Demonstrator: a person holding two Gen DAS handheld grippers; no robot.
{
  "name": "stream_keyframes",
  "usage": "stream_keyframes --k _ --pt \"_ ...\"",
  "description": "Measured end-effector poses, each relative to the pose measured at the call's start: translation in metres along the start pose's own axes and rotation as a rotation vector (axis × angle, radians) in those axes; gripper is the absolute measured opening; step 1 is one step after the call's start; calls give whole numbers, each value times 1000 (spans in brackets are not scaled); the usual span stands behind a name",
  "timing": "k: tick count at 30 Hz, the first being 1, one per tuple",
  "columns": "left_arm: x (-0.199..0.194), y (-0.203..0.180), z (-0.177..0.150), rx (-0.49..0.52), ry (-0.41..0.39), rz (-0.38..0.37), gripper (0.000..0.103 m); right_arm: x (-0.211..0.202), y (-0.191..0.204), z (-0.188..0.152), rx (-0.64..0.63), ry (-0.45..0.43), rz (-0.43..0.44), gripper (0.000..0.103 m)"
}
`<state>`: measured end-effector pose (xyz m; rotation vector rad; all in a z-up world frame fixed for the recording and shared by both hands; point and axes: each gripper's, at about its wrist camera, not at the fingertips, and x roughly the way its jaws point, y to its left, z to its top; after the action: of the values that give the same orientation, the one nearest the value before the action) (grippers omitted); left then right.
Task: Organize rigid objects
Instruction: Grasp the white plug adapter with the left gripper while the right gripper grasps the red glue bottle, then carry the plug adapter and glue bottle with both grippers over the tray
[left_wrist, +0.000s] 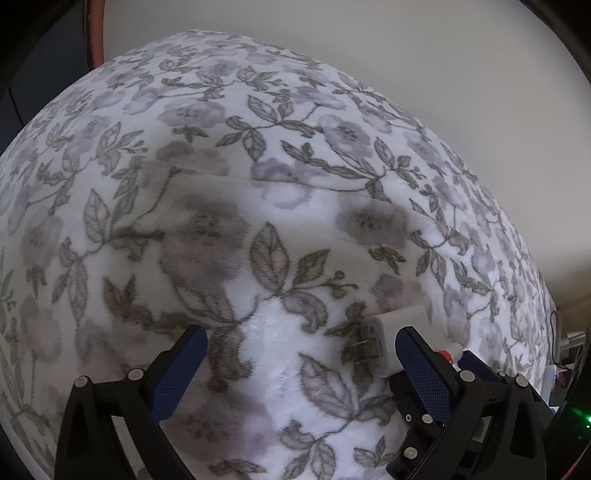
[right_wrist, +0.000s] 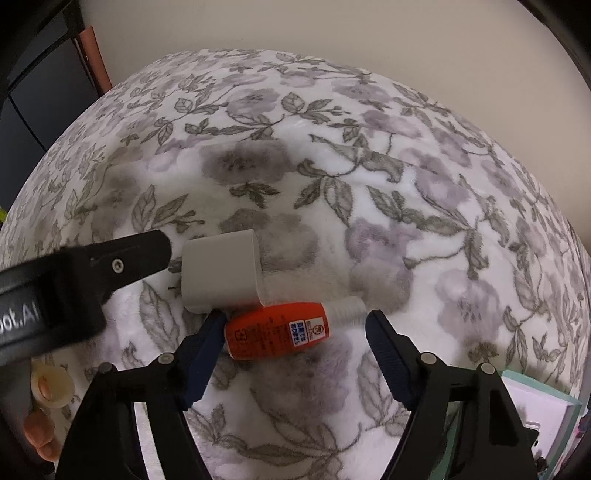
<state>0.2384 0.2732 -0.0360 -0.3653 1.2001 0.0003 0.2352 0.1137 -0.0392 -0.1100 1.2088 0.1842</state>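
A white charger plug (left_wrist: 395, 332) lies on the floral blanket (left_wrist: 277, 184), its prongs pointing left, just beyond the right fingertip of my open left gripper (left_wrist: 301, 369). Nothing sits between the left fingers. In the right wrist view the same charger plug (right_wrist: 221, 273) rests against an orange bottle with a white cap (right_wrist: 277, 328). The bottle lies on its side between the spread fingers of my right gripper (right_wrist: 295, 354), close to the left pad. A black finger of the left gripper (right_wrist: 122, 262) reaches in from the left beside the plug's prongs.
The floral blanket (right_wrist: 369, 184) covers the whole surface. A teal-edged white box (right_wrist: 535, 406) sits at the bottom right. A person's hand (right_wrist: 40, 424) shows at the lower left. Dark furniture (right_wrist: 37, 92) stands far left, with a plain wall behind.
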Motion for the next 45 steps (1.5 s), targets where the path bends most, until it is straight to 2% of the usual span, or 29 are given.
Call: stream_keyframes --k 5,12,22,28,30,33,34,45 --pt "0 -7 0 15 -6 -16 103 -3 -6 -3 6 -5 22 78" --pt "7 -27 -1 41 -8 -40 103 -14 -30 -2 51 -9 -3 78" --pt "26 -56 -2 108 -9 -24 98 -30 -58 0 73 -32 -32 78" --pt "34 -66 -7 156 -13 21 83 -29 -65 -3 76 -32 -38 78" --pt "32 -65 -8 161 -23 32 65 -29 -67 -4 83 -32 -35 78" --pt "30 -62 -8 155 -22 22 61 -31 -70 -5 98 -35 -30 78" --pt "28 -62 -8 157 -25 12 55 -32 -70 -6 100 -36 -30 78" --pt "7 -66 -21 151 0 3 50 -67 -78 -24 154 -68 -23 78"
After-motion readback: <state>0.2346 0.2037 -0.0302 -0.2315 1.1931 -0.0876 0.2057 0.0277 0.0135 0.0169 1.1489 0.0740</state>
